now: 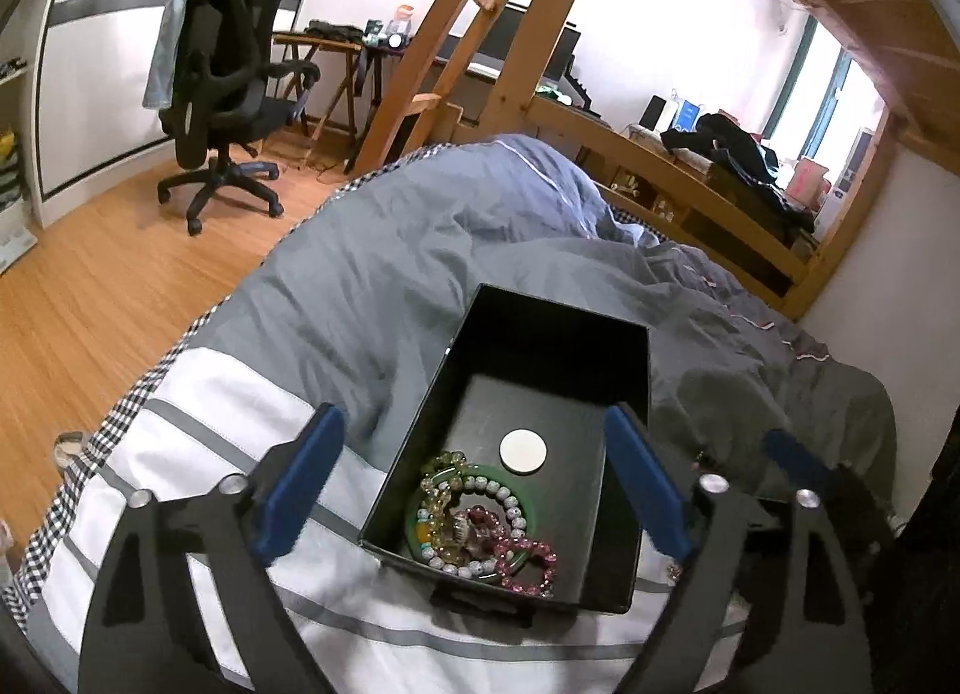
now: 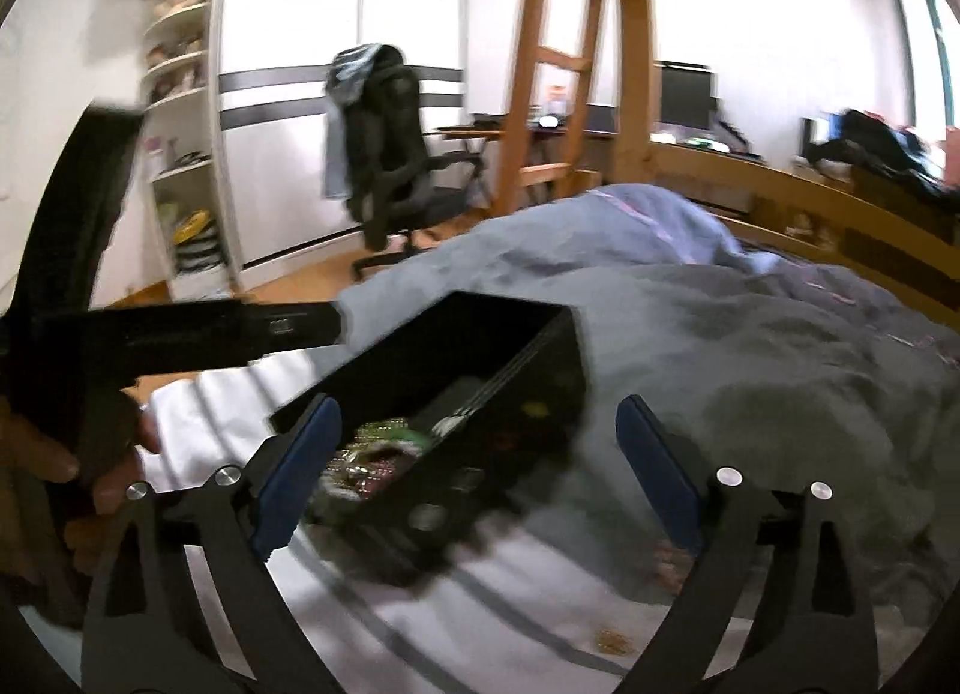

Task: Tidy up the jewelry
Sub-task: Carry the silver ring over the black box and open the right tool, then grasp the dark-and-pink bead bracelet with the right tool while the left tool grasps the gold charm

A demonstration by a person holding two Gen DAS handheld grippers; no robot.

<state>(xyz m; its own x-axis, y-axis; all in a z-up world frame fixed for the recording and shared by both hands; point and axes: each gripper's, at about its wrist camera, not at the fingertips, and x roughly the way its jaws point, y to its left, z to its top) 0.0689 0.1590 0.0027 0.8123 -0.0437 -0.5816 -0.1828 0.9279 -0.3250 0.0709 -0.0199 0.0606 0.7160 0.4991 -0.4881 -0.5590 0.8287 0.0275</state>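
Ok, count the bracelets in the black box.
5, piled in the box's near-left corner: yellow-green beads, green bangle, white beads, dark pink beads, bright pink beads; more may hide underneath.

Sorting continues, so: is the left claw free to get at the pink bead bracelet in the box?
Probably yes: the left claw is open above the lidless black box, with the pink bracelet lying uncovered on top.

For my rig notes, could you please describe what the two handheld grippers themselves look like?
Both look alike: the left gripper and the right gripper have matte black angular linkage arms with triangular cut-outs, round silver pivot bolts, and flat blue rectangular finger pads. No cables or markings show. A bare hand grips the left one's black handle.
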